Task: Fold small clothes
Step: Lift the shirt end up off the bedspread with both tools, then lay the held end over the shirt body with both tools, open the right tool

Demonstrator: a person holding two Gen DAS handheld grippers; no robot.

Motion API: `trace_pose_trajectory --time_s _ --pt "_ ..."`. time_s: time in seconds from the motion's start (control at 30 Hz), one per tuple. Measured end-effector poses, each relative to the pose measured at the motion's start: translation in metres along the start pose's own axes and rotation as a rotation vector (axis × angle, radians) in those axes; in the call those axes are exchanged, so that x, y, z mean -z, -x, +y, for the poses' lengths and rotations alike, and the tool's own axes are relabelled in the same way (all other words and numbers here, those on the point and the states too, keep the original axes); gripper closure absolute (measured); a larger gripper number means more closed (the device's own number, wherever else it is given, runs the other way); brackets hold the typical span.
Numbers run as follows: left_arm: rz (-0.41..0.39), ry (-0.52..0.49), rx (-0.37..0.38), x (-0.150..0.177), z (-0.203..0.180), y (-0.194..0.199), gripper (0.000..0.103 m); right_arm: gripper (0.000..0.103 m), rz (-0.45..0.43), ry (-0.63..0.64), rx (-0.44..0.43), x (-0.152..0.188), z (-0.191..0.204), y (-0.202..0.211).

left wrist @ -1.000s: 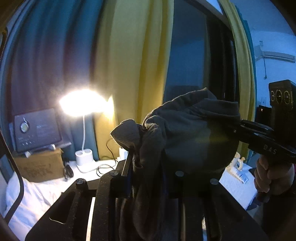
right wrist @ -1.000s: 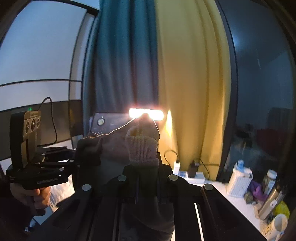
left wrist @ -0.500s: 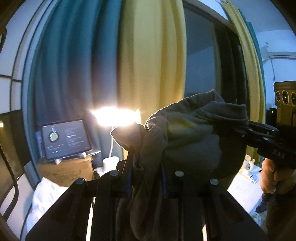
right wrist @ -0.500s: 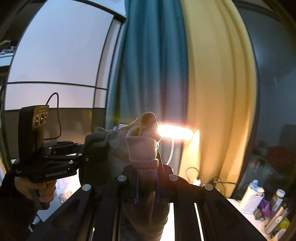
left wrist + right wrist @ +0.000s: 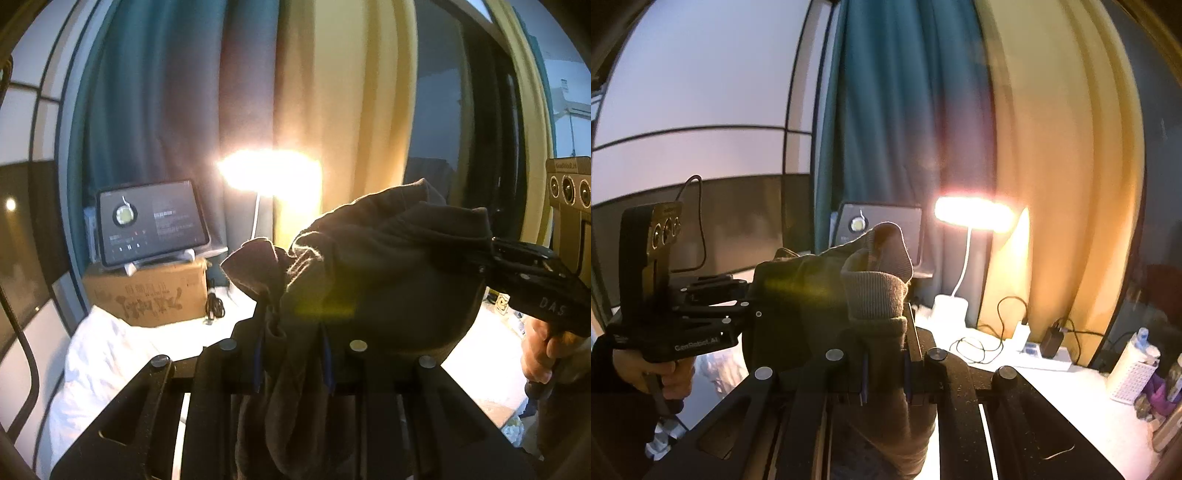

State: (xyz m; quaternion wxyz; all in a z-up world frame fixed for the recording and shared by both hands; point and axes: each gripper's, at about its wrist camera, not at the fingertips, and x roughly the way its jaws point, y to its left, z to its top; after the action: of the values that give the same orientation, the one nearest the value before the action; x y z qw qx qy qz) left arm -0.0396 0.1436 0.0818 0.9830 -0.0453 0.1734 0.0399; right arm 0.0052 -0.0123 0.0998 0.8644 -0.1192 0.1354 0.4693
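Left wrist view: my left gripper [image 5: 293,354] clamps one end of a grey-brown sock [image 5: 373,280], my right gripper [image 5: 884,363] clamps its ribbed cuff. It stretches sideways between both jaws, bunched, sagging, hanging below each.

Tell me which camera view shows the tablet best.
The left wrist view: the tablet stands whole on its stand atop the cardboard box, screen lit and unobstructed. In the right wrist view only its top edge shows; the sock covers the rest.
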Motion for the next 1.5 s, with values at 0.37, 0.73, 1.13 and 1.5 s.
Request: trace_pose_trajectory --time_s 0.37,0.73,1.13,1.5 --pt "0.117 0.026 0.030 0.008 0.016 -0.072 0.080 0.090 0.105 -0.054 0.028 0.018 -0.036 -0.068" --pt "0.232 0.057 0.032 0.025 0.033 -0.136 0.080 0.090 0.218 -0.124 0.019 0.049 -0.085 -0.149" --pt "0.329 0.126 0.022 0.048 0.059 -0.193 0.080 0.090 0.338 -0.161 -0.006 0.083 -0.117 -0.226" --pt "0.458 0.155 0.032 0.072 0.078 -0.243 0.080 0.090 0.468 -0.263 -0.036 0.120 -0.145 -0.285"
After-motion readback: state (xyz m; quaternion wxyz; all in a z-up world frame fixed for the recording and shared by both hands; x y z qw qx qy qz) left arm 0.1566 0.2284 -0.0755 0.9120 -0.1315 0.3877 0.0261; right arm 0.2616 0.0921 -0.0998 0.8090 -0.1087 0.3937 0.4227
